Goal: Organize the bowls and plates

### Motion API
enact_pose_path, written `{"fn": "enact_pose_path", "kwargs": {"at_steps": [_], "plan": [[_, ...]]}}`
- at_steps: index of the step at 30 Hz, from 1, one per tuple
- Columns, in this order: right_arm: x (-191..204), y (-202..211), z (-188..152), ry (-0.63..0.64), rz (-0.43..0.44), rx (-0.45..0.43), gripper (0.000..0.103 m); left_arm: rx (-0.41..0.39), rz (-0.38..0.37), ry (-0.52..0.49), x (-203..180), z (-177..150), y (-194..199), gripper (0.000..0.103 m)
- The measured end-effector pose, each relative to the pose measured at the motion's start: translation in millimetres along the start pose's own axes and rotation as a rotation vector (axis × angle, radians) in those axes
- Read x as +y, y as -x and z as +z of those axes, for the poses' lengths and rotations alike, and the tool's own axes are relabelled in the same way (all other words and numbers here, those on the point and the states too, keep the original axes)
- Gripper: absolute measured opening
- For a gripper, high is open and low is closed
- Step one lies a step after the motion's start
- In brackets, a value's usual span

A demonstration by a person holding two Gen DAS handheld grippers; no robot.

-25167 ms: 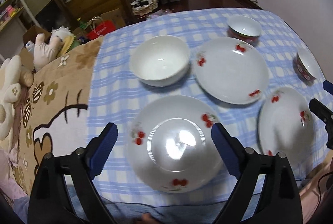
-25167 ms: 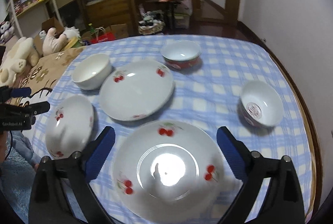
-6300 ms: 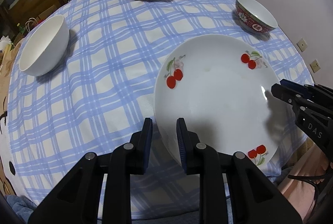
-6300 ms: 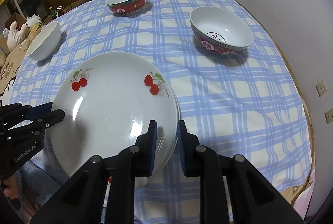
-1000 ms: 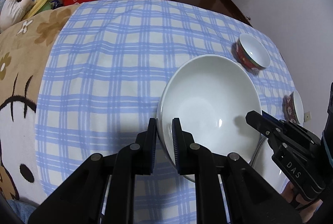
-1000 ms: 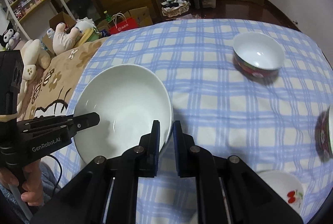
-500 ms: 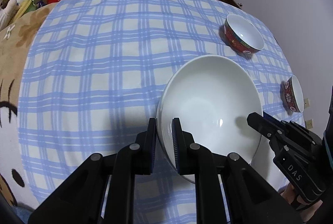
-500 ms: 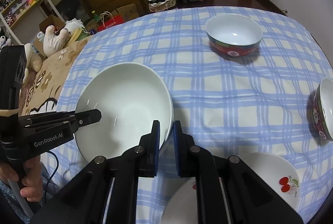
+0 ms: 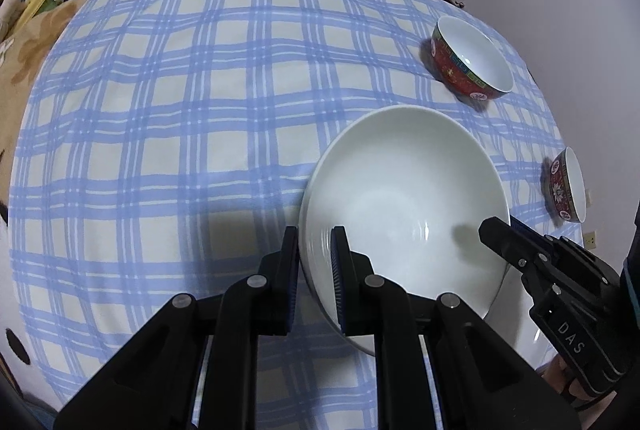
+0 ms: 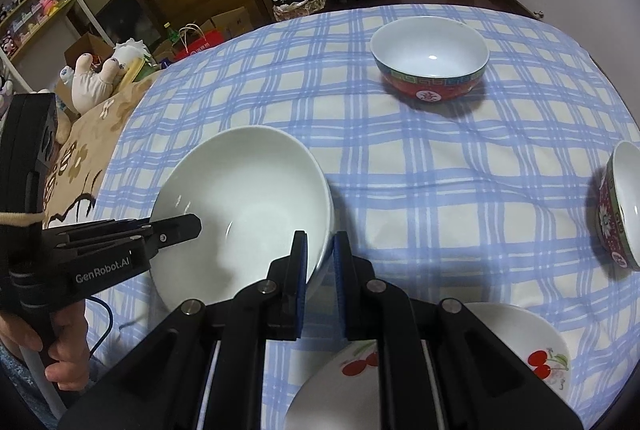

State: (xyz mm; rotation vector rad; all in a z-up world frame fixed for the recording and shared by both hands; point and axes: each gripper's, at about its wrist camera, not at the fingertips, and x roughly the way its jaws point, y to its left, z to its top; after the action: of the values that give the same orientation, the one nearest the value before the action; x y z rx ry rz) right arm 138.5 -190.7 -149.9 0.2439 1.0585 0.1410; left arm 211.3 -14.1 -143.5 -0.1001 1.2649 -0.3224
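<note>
- left gripper (image 9: 314, 262): clamped on the left rim of the white bowl (image 9: 404, 198); one pad inside the wall, one outside.
- right gripper (image 10: 320, 262): clamped on the opposite rim of the same bowl; rim sits between its blue pads, wall pinched.
- In the left wrist view the right gripper (image 9: 490, 230) reaches in from the right, its tip at the bowl's far rim. In the right wrist view the left gripper (image 10: 192, 224) reaches in from the left, its tip over the bowl's inside.
- White bowl is held between both grippers above the table (image 9: 160, 118) with the blue check cloth, near its front edge, right of centre in the left view. Whether its base touches the cloth: cannot tell.
- Plate stack with cherry print (image 10: 520, 346) lies at the table's front edge, just under and right of the right gripper; partly hidden by its frame.
- Red-patterned bowl (image 10: 430, 64) stands upright toward the far edge, well apart from the white bowl.
- Second red-patterned bowl (image 10: 620, 206) at the right edge, also apart.
- A person's hand (image 10: 60, 354) grips the left gripper's handle.
</note>
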Motion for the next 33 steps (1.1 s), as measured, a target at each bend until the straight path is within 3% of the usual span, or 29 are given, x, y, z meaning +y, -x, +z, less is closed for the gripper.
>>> {"fn": "enact_pose_path", "kwargs": {"at_steps": [10, 13, 16, 19, 23, 25, 27, 28, 29, 33], "plan": [[-1.4, -0.4, -0.4, -0.011, 0.011, -0.003, 0.016, 0.011, -0.006, -0.006, -0.2, 2.3, -1.2, 0.017], [0.0, 3.8, 0.0, -0.013, 0.003, -0.013, 0.016, -0.029, 0.034, -0.008, 2.1, 2.2, 2.1, 0.023], [-5.0, 13.6, 2.6, -0.027, 0.006, -0.035, 0.017, -0.031, 0.046, 0.041, 8.6, 1.0, 2.9, 0.024], [-11.3, 24.2, 5.2, -0.031, -0.002, -0.057, 0.019, -0.049, 0.067, 0.029, 10.1, 1.7, 9.7, 0.025], [-25.0, 42.6, 9.8, -0.039, -0.031, -0.104, 0.041, -0.062, 0.086, 0.014, 10.6, 4.6, 19.8, 0.030], [-32.4, 49.5, 12.8, -0.043, -0.045, -0.120, 0.046, -0.062, 0.100, 0.004, 9.4, 6.2, 24.1, 0.031], [-41.6, 56.5, 17.7, -0.051, -0.049, -0.137, 0.060, -0.073, 0.113, -0.005, 6.6, 8.7, 29.4, 0.034], [-46.3, 59.8, 20.1, -0.052, -0.046, -0.146, 0.070, -0.080, 0.121, -0.012, 5.0, 9.6, 33.5, 0.045], [-51.3, 63.4, 23.4, -0.053, -0.049, -0.160, 0.073, -0.089, 0.124, -0.016, 3.5, 11.0, 37.8, 0.053], [-67.0, 69.8, 33.7, -0.074, -0.055, -0.176, 0.087, -0.123, 0.141, -0.041, -6.6, 15.9, 51.5, 0.064]]}}
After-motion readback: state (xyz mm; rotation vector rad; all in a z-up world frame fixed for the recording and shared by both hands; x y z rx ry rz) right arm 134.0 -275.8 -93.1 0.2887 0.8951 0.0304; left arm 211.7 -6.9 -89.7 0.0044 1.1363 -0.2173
